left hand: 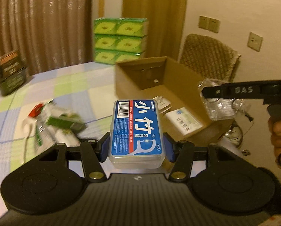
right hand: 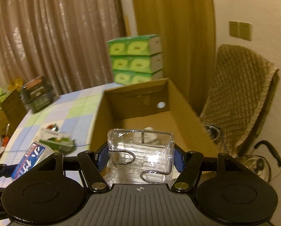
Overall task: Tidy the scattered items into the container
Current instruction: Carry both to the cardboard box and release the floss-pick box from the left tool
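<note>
My left gripper (left hand: 136, 146) clamps the blue floss-pick case (left hand: 136, 130) above the tabletop (left hand: 74, 86); my right gripper (right hand: 139, 160) grips a clear plastic box (right hand: 140, 150) over the cardboard box (right hand: 180, 101).

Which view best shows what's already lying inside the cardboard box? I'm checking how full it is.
The left wrist view: it looks down into the cardboard box and shows a white packet and paper slips on its floor. In the right wrist view the clear plastic case held in the right gripper hides most of the floor.
</note>
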`<state>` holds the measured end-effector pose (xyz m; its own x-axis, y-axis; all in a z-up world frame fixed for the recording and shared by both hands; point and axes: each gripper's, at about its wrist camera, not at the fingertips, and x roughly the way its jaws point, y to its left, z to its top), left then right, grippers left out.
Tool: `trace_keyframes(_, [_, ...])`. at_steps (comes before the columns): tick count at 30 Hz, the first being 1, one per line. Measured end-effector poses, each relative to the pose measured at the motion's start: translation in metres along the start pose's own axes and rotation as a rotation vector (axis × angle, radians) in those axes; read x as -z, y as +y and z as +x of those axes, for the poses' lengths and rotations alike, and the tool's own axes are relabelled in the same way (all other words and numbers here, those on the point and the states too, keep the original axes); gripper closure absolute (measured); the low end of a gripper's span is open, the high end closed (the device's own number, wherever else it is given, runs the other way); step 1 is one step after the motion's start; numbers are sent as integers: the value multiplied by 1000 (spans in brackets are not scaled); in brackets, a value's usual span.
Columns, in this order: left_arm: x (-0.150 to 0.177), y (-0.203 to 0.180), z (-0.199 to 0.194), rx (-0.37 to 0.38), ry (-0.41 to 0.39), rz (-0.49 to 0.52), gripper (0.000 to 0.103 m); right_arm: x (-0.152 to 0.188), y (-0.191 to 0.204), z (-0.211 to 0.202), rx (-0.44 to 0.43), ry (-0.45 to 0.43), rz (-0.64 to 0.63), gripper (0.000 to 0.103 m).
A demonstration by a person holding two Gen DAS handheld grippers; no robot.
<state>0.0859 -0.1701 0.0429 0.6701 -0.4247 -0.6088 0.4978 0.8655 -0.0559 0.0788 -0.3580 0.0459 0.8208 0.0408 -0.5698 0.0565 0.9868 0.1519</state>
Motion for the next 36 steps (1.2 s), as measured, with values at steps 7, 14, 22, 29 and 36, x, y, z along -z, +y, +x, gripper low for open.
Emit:
trace_keyframes(7, [-29,-36,28,64,-18,43,52,-6,-31,9,19,-5,32,39])
trace_keyframes(14, [-45,-56,61,97,-10,71,52,-12,-53,21,21,-3,65,39])
trace_keyframes(22, [-46,-62,93,107,24,73,52,-14,-67,36,21,10,87,39])
trace_keyframes(29, [-43,-60,104,109,40,64,52,-11,-68,47,17,27,88,39])
trace_keyframes(36, [-43,-58,107,111,46,61,52,-10,-68,48,20,30,91,39])
